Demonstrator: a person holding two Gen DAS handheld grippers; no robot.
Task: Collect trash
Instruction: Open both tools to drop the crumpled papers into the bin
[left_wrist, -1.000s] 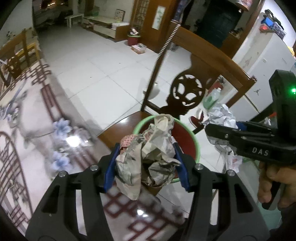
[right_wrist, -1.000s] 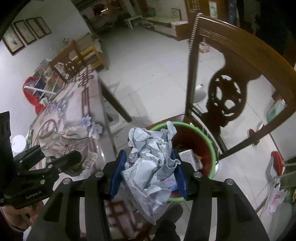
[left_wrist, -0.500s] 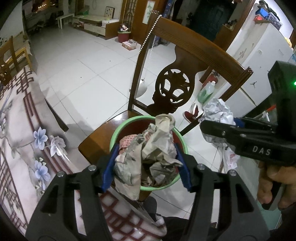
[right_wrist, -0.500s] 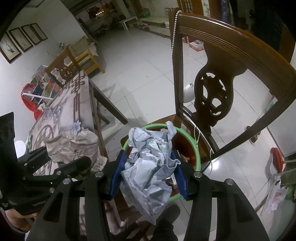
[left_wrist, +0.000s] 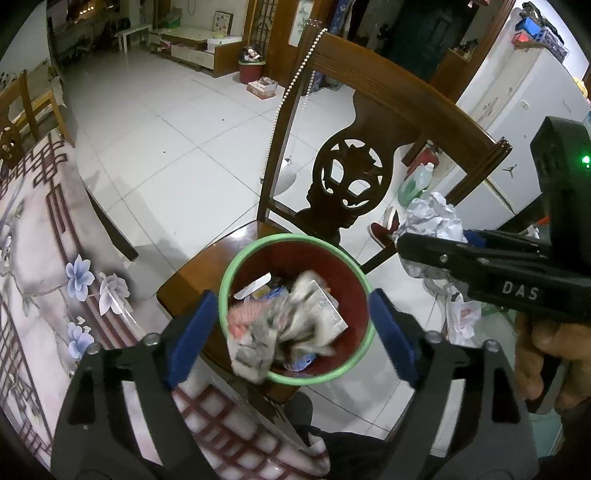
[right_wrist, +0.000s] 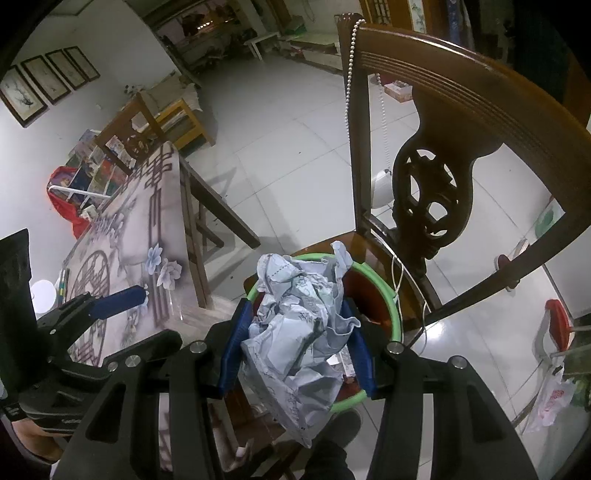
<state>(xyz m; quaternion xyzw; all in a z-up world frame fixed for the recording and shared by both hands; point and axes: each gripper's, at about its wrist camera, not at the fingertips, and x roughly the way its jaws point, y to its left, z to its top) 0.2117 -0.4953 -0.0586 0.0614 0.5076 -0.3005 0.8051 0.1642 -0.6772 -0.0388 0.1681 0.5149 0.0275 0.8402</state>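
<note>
A red bin with a green rim (left_wrist: 236, 258) stands on a wooden chair seat (left_wrist: 192, 273); it also shows in the right wrist view (right_wrist: 394, 306). My left gripper (left_wrist: 291, 332) is open above the bin. A crumpled brownish paper wad (left_wrist: 273, 332), blurred, drops into the bin among other trash. My right gripper (right_wrist: 297, 349) is shut on a crumpled white-blue paper wad (right_wrist: 299, 332) just over the bin's near rim. That wad also shows in the left wrist view (left_wrist: 432, 218).
The carved chair back (left_wrist: 351, 177) rises behind the bin, with a bead string (left_wrist: 291, 92) hanging on it. A table with a flowered cloth (left_wrist: 33, 258) lies left. A white fridge (left_wrist: 517, 103) and a plastic bag (left_wrist: 461, 314) are at the right.
My left gripper has opened and let go of the brownish paper wad, which now falls into the bin. Both grippers have moved closer over the bin. The right gripper still holds its wad.
</note>
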